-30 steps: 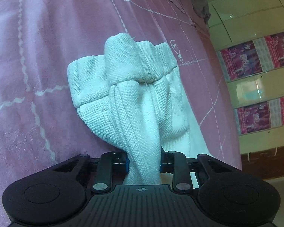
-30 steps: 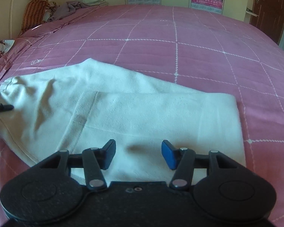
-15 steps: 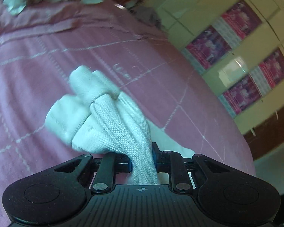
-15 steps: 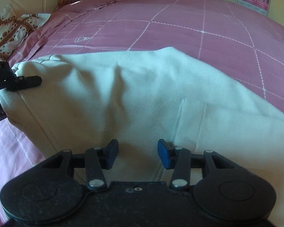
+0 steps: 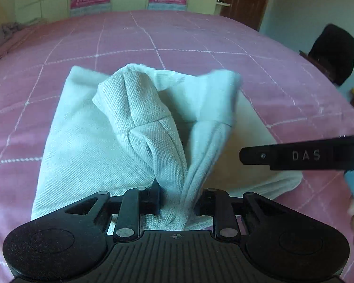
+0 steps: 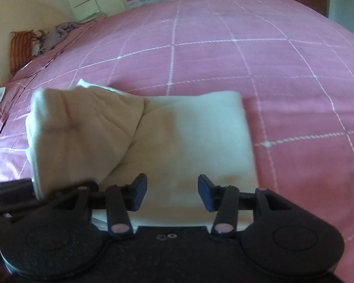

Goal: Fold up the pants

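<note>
On the pink bedspread, the left gripper pinches a bunched fold of the white pants, its jaws having just eased slightly, while the right gripper hovers spread above them.

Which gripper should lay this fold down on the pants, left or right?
Left, probably. The left gripper is already shut on the bunched end of the pants, carried above the flat part. The right gripper hangs open over the flat layer, gripping nothing.
</note>
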`<state>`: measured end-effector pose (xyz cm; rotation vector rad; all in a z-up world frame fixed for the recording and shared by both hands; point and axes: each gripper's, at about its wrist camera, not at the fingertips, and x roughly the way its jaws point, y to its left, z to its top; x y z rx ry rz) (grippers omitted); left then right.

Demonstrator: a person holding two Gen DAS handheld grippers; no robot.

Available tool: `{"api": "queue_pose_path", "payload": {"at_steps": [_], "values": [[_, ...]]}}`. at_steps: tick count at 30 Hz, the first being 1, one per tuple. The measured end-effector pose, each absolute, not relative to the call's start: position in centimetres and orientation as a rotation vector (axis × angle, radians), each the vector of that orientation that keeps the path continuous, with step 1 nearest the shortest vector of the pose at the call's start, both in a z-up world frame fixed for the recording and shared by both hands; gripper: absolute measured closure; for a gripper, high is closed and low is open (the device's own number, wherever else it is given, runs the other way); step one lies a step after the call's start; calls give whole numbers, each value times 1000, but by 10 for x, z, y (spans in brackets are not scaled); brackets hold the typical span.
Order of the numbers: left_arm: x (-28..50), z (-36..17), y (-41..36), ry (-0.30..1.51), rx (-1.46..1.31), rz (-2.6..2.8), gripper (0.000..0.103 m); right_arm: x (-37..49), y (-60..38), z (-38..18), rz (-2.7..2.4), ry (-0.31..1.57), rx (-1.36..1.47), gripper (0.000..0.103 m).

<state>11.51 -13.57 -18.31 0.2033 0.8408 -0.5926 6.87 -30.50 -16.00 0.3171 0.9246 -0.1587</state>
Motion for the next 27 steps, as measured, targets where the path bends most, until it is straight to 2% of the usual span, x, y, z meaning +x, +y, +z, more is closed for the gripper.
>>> {"api": "queue_pose_path", "payload": {"at_steps": [2,3,4,5,6,7,12,13,16,23,27], "values": [[99,-166,-138,783,300,-599,76,60,-312,-164,-158,925,342,53],[91,-156,-136,751,319,-608,73,59,-314,-164,-151,919,360,48],[84,-145,-132,708,332,-612,65,57,-315,-164,-141,908,380,41],[79,-136,-130,663,351,-605,50,56,-318,-163,-124,891,408,37],[75,-131,-131,629,370,-591,41,53,-321,-161,-108,874,441,33],[74,-128,-135,609,385,-588,31,51,-322,-160,-97,861,466,32],[69,-128,-173,667,402,-701,31,46,-328,-152,-84,825,528,34],[66,-129,-177,682,396,-714,31,42,-330,-149,-98,816,529,29],[57,-129,-174,677,371,-726,31,38,-338,-144,-116,817,512,31],[102,-130,-74,783,11,-466,31,34,-347,-154,-110,829,590,28],[131,-148,-32,846,-102,-300,31,23,-345,-148,-145,753,623,26]]}}
